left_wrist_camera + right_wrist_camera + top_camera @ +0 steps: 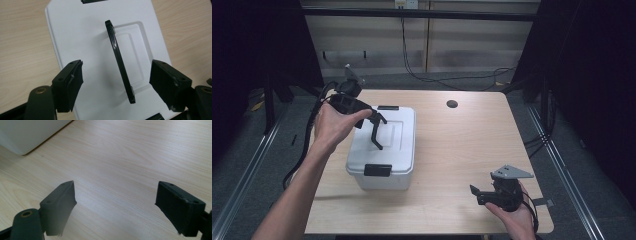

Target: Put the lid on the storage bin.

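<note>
Fingers, L: left gripper jaws spread wide, nothing clamped; black carry handle stands between pads, touching neither.
Fingers, R: right gripper also wide open, bare wood table betw. jaws, no hold.
Handle axis: long axis runs away from the L cam, roughly parallel to pad faces, raised upright off lid; sits nearer the right-hand pad in left gripper view.
Box pos: white lidded storage box on table's left half, black latch at near end, 2nd latch at far end.
Nearer hand: L, directly over lid; R well apart at near right corner.
Pose, L: hand above box's far-left side, jaws angled down onto lid centre.
Pose, R: low by table edge, pointing left toward box.
Next, prob.: closing on handle needs only a squeeze; centre first.
</note>
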`<action>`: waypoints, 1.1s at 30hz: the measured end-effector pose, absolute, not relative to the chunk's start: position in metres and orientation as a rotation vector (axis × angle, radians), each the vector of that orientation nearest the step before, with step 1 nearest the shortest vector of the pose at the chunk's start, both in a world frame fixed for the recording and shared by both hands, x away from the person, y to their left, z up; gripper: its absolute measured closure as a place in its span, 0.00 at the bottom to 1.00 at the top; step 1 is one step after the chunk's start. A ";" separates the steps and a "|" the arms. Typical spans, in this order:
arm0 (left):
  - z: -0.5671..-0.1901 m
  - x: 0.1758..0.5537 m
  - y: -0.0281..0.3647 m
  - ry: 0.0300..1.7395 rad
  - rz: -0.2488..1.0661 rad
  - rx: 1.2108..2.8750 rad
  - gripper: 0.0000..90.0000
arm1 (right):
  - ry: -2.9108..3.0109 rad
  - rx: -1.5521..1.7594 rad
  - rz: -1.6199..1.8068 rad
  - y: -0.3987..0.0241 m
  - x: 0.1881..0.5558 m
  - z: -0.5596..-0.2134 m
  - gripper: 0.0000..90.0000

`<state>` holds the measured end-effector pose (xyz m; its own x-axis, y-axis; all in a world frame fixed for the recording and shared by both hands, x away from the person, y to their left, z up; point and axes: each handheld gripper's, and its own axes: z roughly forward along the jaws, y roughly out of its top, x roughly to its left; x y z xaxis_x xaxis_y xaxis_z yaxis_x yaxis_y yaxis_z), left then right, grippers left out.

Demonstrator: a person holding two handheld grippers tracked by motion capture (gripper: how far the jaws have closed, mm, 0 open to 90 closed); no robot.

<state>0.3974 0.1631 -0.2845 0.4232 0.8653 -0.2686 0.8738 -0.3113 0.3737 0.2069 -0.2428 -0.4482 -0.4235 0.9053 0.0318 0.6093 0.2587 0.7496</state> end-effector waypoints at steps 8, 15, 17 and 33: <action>-0.286 0.388 0.187 1.328 -0.036 2.211 0.19 | 2.124 1.391 0.986 -0.243 0.207 -0.448 0.17; -0.280 0.377 0.207 1.198 -0.025 2.188 0.19 | 2.120 1.397 0.987 -0.243 0.208 -0.448 0.17; -0.281 0.372 0.210 1.144 0.015 2.203 0.19 | 2.121 1.394 0.988 -0.243 0.208 -0.448 0.17; -0.310 0.340 0.245 1.030 0.081 2.194 0.19 | 2.116 1.393 0.985 -0.243 0.207 -0.448 0.17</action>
